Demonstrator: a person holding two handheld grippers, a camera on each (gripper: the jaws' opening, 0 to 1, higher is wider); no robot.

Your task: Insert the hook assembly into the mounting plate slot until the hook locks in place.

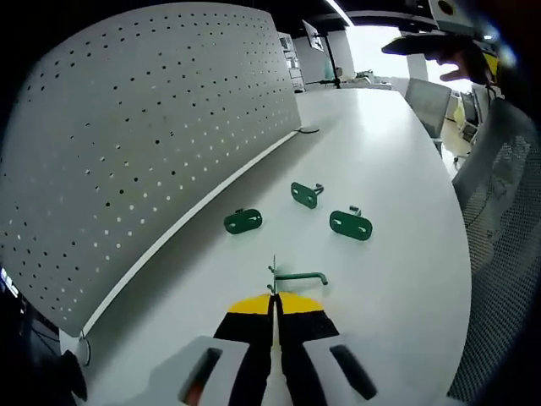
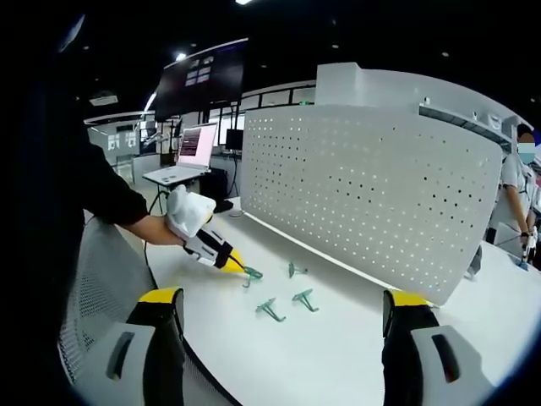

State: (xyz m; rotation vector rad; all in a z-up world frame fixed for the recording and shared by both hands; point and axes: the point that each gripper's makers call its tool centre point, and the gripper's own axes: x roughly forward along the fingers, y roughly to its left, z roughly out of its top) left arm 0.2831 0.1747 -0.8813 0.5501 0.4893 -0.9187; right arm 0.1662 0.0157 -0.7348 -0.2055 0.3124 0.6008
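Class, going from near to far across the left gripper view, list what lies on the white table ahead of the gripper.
Left gripper → green hook at its tips → left green plate → middle green plate.

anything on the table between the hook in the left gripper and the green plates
Nothing visible. The left gripper is shut on the green hook, and bare white table lies between it and the three green mounting plates.

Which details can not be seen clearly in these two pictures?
- Left gripper view: the left gripper covers the near end of the green hook, so the grip is uncertain.
- Right gripper view: the green plates are too small to show slots.
- Right gripper view: the right gripper body is cut off by the bottom edge.
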